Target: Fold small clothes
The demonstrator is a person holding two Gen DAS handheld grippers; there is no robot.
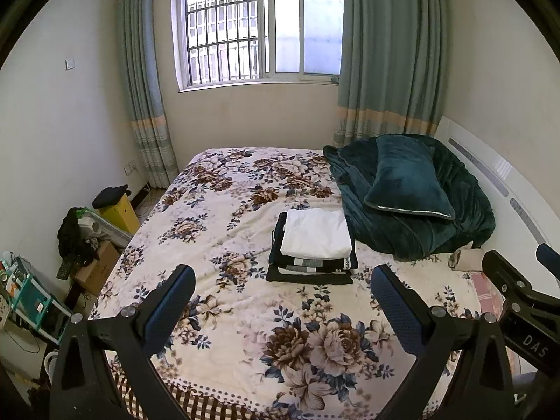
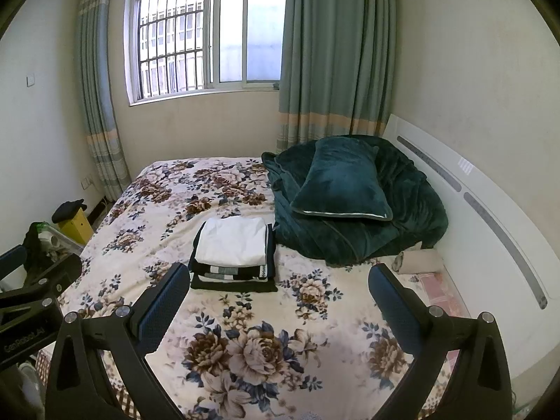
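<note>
Two wide views reach me from above the foot of the bed [image 1: 217,217], and both take in its flowered cover, the window [image 1: 259,28] and the green curtains [image 1: 388,52]. Against the white headboard [image 2: 490,210] I see a dark green blanket [image 1: 430,231] heaped up, with a pillow [image 1: 409,182] of the same green lying on top of it. Just beside the blanket, toward the middle of the bed, sits the stack of folded clothes [image 1: 311,255]: dark pieces below, a white piece [image 2: 232,241] squarely on top.

My left gripper [image 1: 283,301] hangs over the near half of the bed with its jaws spread wide and nothing between them. My right gripper [image 2: 276,297] is the same, jaws wide and bare, its left finger [image 2: 161,304] reaching the near corner of the stack in the picture; I cannot tell whether it touches.

From the left camera I get more of the floor beside the bed: a yellow box [image 1: 120,215] with a dark cap on it, a cardboard box [image 1: 98,269] and a teal rack [image 1: 31,297]. From the right camera I get the longer run of headboard and a clearer look at the small beige roll [image 2: 418,260] at the blanket's near edge. Each camera also catches the other gripper at its outer edge.
</note>
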